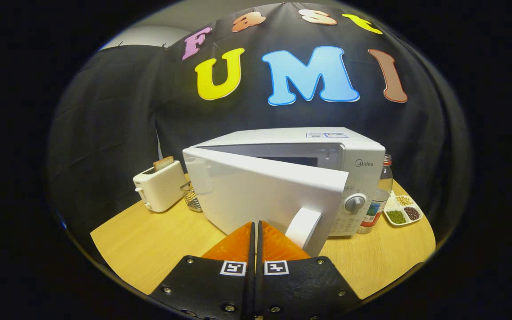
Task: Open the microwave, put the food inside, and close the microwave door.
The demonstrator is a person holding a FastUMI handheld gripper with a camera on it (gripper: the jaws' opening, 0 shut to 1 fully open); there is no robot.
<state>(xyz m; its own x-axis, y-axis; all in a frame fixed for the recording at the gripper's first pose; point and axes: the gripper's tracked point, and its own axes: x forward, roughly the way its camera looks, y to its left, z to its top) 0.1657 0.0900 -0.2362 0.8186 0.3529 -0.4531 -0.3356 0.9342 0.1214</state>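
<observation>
The white microwave (pixel 291 178) stands toward the back of the wooden counter (pixel 149 244), roughly mid-way along it, with its door (pixel 260 195) swung partly open toward the camera, hinged on the left so the free edge with the handle (pixel 302 227) points forward; a strip of the dark cavity shows above the door's top edge, and the control panel with a round dial (pixel 354 203) sits on the right of the body. The tongs (pixel 256 229) are closed, the two fingers pressed flat together with only a thin seam between them and nothing gripped; their tips lie against or just short of the door's lower front, just left of the handle, and actual contact cannot be told. Left of the microwave a small wire basket (pixel 190 195) sits close by, and beyond it a white toaster (pixel 159 186) with a slice of bread (pixel 163 163) standing in its slot. Right of the microwave is a clear bottle (pixel 378 195), then a divided dish of beans (pixel 402 210) near the counter's right edge
</observation>
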